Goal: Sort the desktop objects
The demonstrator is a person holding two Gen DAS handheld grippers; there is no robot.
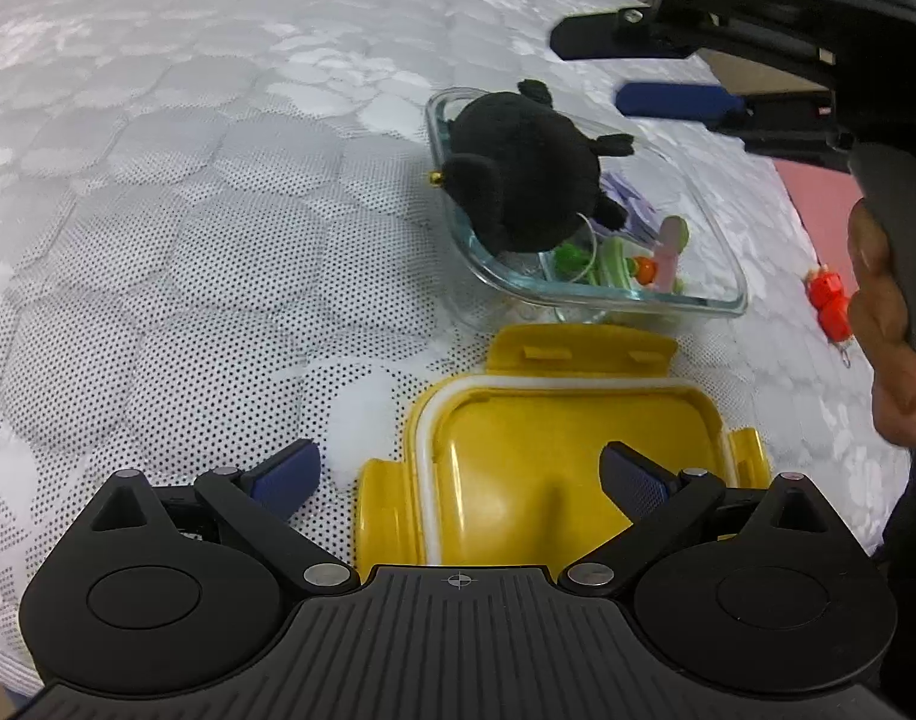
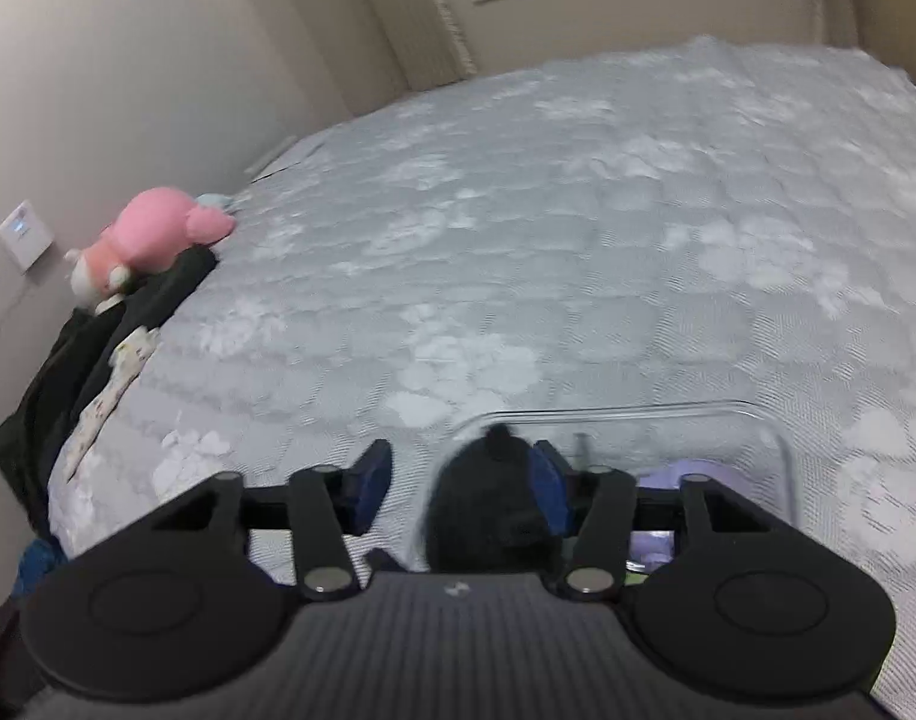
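Observation:
A clear glass container [image 1: 721,276] sits on the quilted bed cover, holding a black plush toy [image 1: 517,174] and small green, orange and pink pieces [image 1: 613,258]. A yellow clip lid [image 1: 553,420] lies upside down just in front of it. My left gripper [image 1: 458,453] hangs open over the lid, nothing between its fingers. My right gripper [image 1: 586,69] hovers above the container's far right side, jaws apart and empty, clear of the plush. The right wrist view has the black plush [image 2: 481,516] below the right gripper [image 2: 460,462], inside the container rim [image 2: 637,408].
A red toy figure [image 1: 826,300] lies on the cover right of the container, by the person's hand [image 1: 895,324]. A pink plush [image 2: 152,234] rests on dark clothing [image 2: 98,348] at the bed's left edge by the wall. Wide quilted cover [image 2: 577,240] stretches beyond.

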